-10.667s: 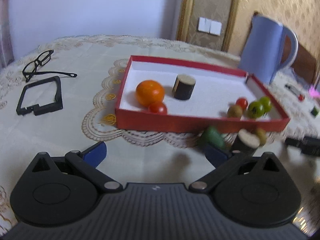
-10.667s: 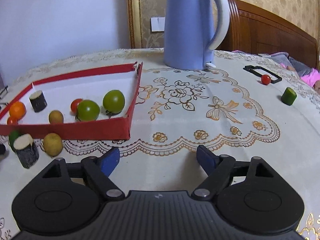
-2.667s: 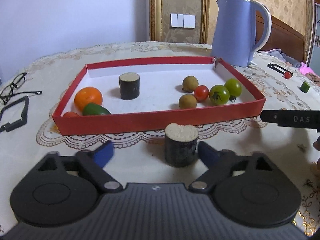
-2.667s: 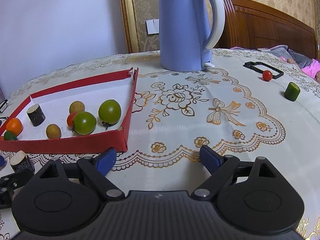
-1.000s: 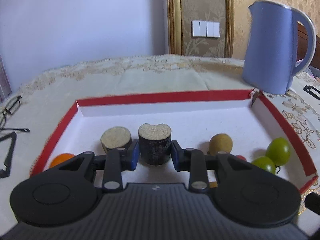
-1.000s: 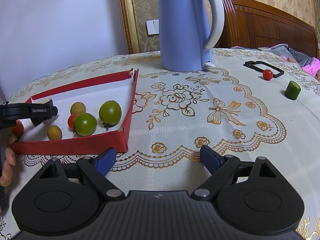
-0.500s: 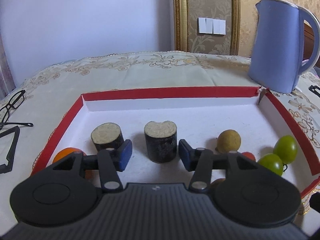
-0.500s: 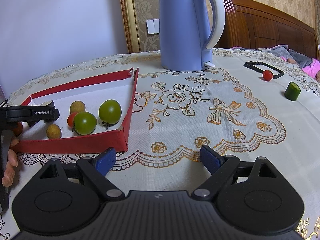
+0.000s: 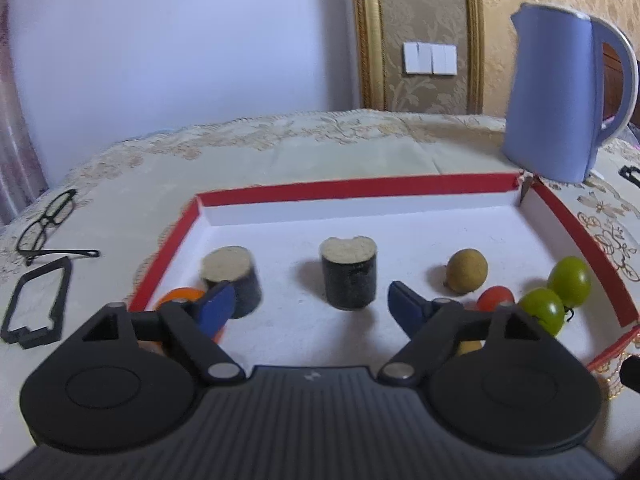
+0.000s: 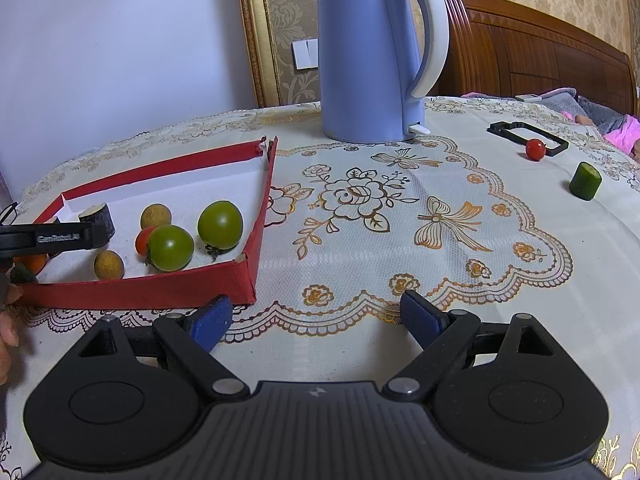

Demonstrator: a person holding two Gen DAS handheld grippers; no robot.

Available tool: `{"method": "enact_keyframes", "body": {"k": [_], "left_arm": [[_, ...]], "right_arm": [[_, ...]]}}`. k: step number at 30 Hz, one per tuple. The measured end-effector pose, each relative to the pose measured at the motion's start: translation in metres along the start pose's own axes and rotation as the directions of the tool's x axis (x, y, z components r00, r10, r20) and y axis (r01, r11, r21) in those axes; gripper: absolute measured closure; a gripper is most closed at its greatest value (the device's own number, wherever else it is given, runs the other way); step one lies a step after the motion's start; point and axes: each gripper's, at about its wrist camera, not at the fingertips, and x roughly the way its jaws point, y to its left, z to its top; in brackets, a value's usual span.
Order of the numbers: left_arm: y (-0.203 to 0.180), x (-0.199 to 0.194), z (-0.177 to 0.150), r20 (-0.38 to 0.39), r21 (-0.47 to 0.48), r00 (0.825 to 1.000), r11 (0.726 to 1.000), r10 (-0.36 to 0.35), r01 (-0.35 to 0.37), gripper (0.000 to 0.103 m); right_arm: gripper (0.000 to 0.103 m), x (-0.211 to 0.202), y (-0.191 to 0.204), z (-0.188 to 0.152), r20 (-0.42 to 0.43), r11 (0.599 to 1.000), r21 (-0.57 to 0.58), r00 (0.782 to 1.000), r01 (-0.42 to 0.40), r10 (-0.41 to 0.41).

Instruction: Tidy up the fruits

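A red tray with a white floor holds two dark cylinder pieces, an orange, a brown longan, a red tomato and two green tomatoes. My left gripper is open and empty, just in front of the middle cylinder. My right gripper is open and empty over the tablecloth, right of the tray. A red tomato and a green cucumber piece lie on the cloth at far right.
A blue kettle stands behind the tray's right corner. Glasses and a black frame lie left of the tray. Another black frame lies near the far-right tomato. The left gripper's body reaches over the tray.
My left gripper has let go of the middle cylinder, opened wide and drawn back a little. The cylinder now stands in the tray. The right gripper has stayed still.
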Motion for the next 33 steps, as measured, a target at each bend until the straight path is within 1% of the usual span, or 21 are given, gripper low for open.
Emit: {"method": "enact_keyframes", "body": {"k": [1, 5, 7, 9, 10, 11, 12, 13, 16, 19, 21, 23, 27, 31, 33], "left_arm": [[0.002, -0.005, -0.001, 0.010, -0.002, 1.000, 1.000, 0.001, -0.001, 0.013], [0.011, -0.024, -0.007, 0.019, -0.013, 1.000, 1.000, -0.011, 0.011, 0.010], [0.014, -0.036, -0.011, 0.020, -0.015, 1.000, 1.000, -0.009, 0.009, 0.003], [0.018, -0.048, -0.015, 0.024, -0.032, 0.999, 0.999, -0.034, 0.035, 0.003], [0.020, -0.054, -0.017, 0.024, -0.042, 0.999, 0.998, -0.044, 0.045, 0.002], [0.021, -0.059, -0.019, 0.022, -0.047, 0.999, 0.998, -0.049, 0.050, 0.001], [0.022, -0.064, -0.020, 0.020, -0.048, 0.998, 0.997, -0.057, 0.057, 0.000], [0.024, -0.070, -0.022, 0.022, -0.051, 0.998, 0.997, -0.061, 0.062, 0.000], [0.023, -0.083, -0.028, 0.030, -0.040, 0.998, 0.998, -0.055, 0.056, 0.000], [0.023, -0.098, -0.035, 0.035, -0.025, 0.996, 0.996, -0.083, 0.084, 0.000], [0.025, -0.108, -0.040, 0.033, -0.040, 0.995, 0.994, -0.096, 0.098, 0.000], [0.027, -0.117, -0.045, 0.028, -0.059, 0.994, 0.992, -0.108, 0.110, 0.000], [0.031, -0.134, -0.052, 0.037, -0.063, 0.991, 0.989, -0.129, 0.131, 0.000], [0.028, -0.148, -0.057, 0.056, -0.033, 0.993, 0.994, -0.101, 0.103, 0.000], [0.029, -0.152, -0.059, 0.051, -0.029, 0.994, 0.995, -0.097, 0.099, 0.000]], "right_arm": [[0.012, 0.000, 0.000, 0.000, 0.000, 1.000, 0.001, 1.000, -0.001, 0.001], [0.012, -0.001, -0.001, 0.000, 0.003, 1.000, 0.010, 1.000, -0.007, 0.007], [0.012, -0.001, -0.001, 0.000, 0.003, 1.000, 0.007, 1.000, -0.005, 0.005], [0.012, -0.001, 0.000, 0.000, 0.001, 1.000, -0.002, 1.000, 0.003, -0.003], [0.010, -0.001, 0.001, 0.000, 0.004, 1.000, -0.008, 1.000, 0.012, -0.012], [0.004, -0.002, 0.002, 0.000, 0.010, 0.999, -0.010, 0.999, 0.030, -0.030], [0.003, -0.004, 0.003, -0.001, 0.019, 0.999, -0.009, 0.999, 0.050, -0.050], [0.003, -0.006, 0.003, -0.001, 0.024, 0.999, -0.003, 0.998, 0.054, -0.054], [0.003, -0.010, 0.005, -0.007, -0.005, 1.000, 0.020, 1.000, -0.005, 0.005], [0.003, -0.019, 0.022, -0.013, 0.008, 1.000, -0.031, 1.000, 0.004, -0.004], [0.003, -0.025, 0.032, -0.014, 0.010, 0.999, -0.041, 1.000, 0.002, -0.002], [0.003, -0.033, 0.044, -0.015, 0.019, 0.999, -0.051, 1.000, -0.016, 0.017], [0.003, -0.048, 0.067, -0.014, 0.059, 0.995, -0.096, 0.998, 0.010, -0.004], [0.003, -0.060, 0.084, -0.013, 0.114, 0.991, -0.127, 0.993, 0.032, -0.017], [0.003, -0.062, 0.089, -0.013, 0.129, 0.990, -0.136, 0.991, 0.043, -0.026]]}}
